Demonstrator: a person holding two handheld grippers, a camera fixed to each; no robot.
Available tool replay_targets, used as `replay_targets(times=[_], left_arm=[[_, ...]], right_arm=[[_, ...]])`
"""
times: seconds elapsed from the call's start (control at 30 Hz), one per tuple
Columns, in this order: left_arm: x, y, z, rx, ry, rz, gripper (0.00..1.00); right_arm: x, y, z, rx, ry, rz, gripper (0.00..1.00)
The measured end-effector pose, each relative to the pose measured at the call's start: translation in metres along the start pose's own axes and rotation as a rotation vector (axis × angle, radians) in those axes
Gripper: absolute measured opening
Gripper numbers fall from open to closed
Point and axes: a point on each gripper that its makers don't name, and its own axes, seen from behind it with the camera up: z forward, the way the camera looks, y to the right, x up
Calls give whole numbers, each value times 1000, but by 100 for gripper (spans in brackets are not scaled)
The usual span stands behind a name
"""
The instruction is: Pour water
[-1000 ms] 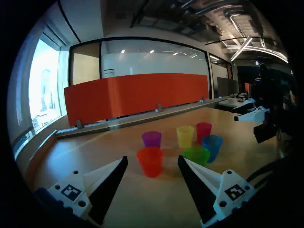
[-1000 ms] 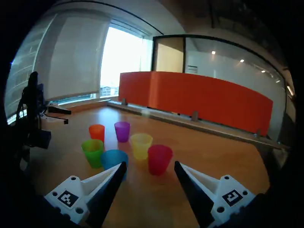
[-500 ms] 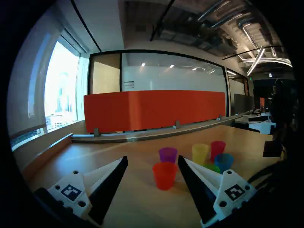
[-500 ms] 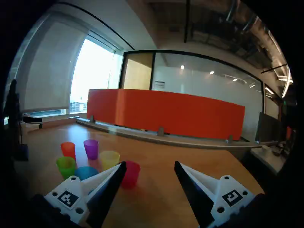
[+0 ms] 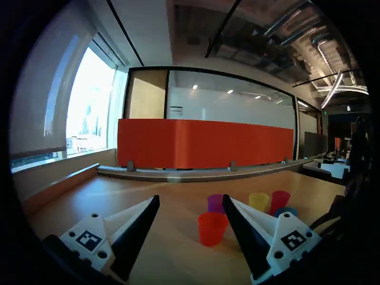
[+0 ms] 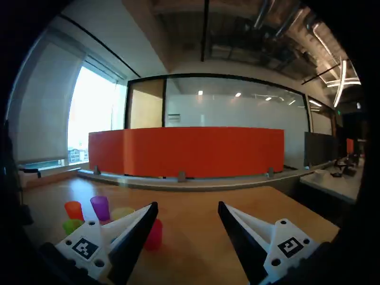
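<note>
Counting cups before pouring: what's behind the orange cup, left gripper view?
A purple cup stands just behind the orange cup. A finger of the left gripper hides its right edge and anything beyond.

Coloured plastic cups [image 5: 212, 228] upright, clustered together

cups [image 5: 212, 228] [image 5: 215, 203] [image 5: 259, 201] [image 5: 279, 200] [image 5: 286, 210] [image 6: 71, 225]: 6 (one per colour) | table [image 5: 118, 194]: 1 | orange divider [image 5: 204, 142]: 1

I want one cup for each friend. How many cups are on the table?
6. In the left gripper view: orange nearest, purple behind it, yellow, red and blue to the right. Green sits by orange in the right gripper view. Others may be hidden.
</note>
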Motion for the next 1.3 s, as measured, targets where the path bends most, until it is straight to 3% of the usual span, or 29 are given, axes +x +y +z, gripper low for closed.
replay_targets(times=[0.67, 1.3], left_arm=[[8, -9, 5, 72, 39, 22, 98], [-11, -25, 5, 124, 50, 42, 98]], right_arm=[[-7, 8, 3, -45, 1, -5, 98], [-5, 29, 2, -91, -25, -17, 98]])
